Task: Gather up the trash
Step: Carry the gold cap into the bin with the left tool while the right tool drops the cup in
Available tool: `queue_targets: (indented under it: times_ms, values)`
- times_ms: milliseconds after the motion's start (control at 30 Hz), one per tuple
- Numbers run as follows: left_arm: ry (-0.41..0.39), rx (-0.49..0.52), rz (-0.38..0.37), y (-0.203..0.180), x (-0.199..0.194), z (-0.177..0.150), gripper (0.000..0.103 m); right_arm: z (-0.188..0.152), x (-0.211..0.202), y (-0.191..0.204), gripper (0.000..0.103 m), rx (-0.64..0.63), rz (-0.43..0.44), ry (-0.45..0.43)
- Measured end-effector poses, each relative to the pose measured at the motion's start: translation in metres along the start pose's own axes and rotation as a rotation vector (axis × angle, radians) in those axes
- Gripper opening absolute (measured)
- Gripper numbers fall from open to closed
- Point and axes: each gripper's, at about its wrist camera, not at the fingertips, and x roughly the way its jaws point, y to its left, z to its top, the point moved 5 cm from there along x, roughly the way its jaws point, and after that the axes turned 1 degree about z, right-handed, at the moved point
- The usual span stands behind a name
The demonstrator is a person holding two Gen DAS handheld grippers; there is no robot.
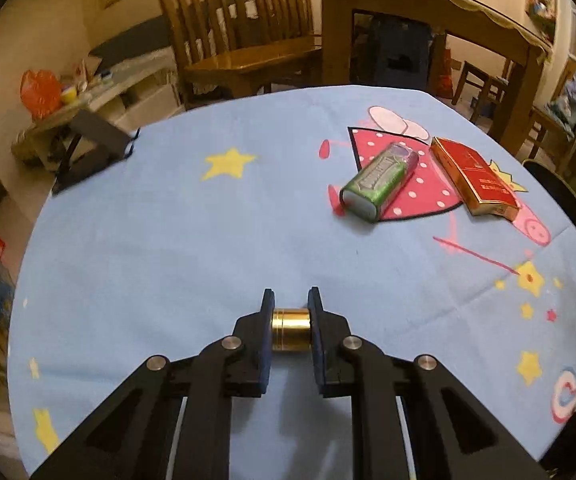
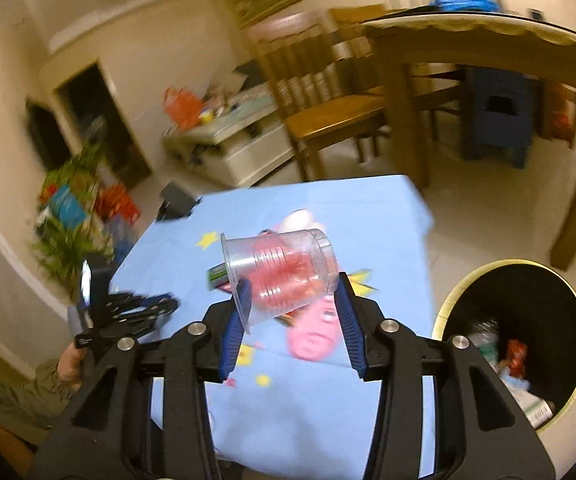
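The right gripper [image 2: 293, 304] is squeezed onto a clear plastic cup [image 2: 280, 276], tipped on its side above the tabletop [image 2: 367, 216]. The cup looks light and thin, so it could crush; holding its ribbed middle seems best. The left gripper [image 1: 291, 312] is pinched on a small gold cap [image 1: 291, 329]. The trash bin [image 2: 527, 268] waits nearby.

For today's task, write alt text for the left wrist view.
The left gripper has its fingers shut on a small brass cylinder above a blue star-print tablecloth; a green gum pack and red box lie beyond.
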Motion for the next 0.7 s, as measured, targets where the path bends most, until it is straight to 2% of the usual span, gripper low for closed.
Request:
queue_targets:
  times_ms: [100,233,267,333,433,500,600,700]
  values:
    - [-0.047,-0.082,-0.037,0.001,-0.023,0.004,0.015,-0.004,-0.028,-0.048,0.042,0.064,-0.045,-0.057]
    - [-0.135,-0.085,-0.057,-0.028,-0.055,0.029,0.015,-0.009,-0.057,-0.117,0.042,0.158,-0.12,-0.144]
    - [-0.151,-0.061,-0.067,-0.045,-0.062,0.038,0.015,-0.017,-0.064,-0.139,0.042,0.185,-0.155,-0.158]
    - [-0.175,-0.004,-0.081,-0.081,-0.072,0.052,0.015,-0.036,-0.07,-0.18,0.042,0.249,-0.247,-0.133]
    - [-0.198,0.091,-0.127,-0.152,-0.078,0.069,0.015,-0.049,-0.081,-0.219,0.042,0.337,-0.269,-0.107]
    - [-0.193,0.148,-0.17,-0.2,-0.074,0.08,0.015,-0.048,-0.099,-0.233,0.042,0.315,-0.324,-0.131]
    - [-0.176,0.213,-0.226,-0.264,-0.063,0.093,0.015,-0.048,-0.118,-0.246,0.042,0.311,-0.344,-0.154]
    - [-0.168,0.277,-0.246,-0.319,-0.052,0.101,0.015,-0.054,-0.105,-0.255,0.043,0.323,-0.346,-0.103]
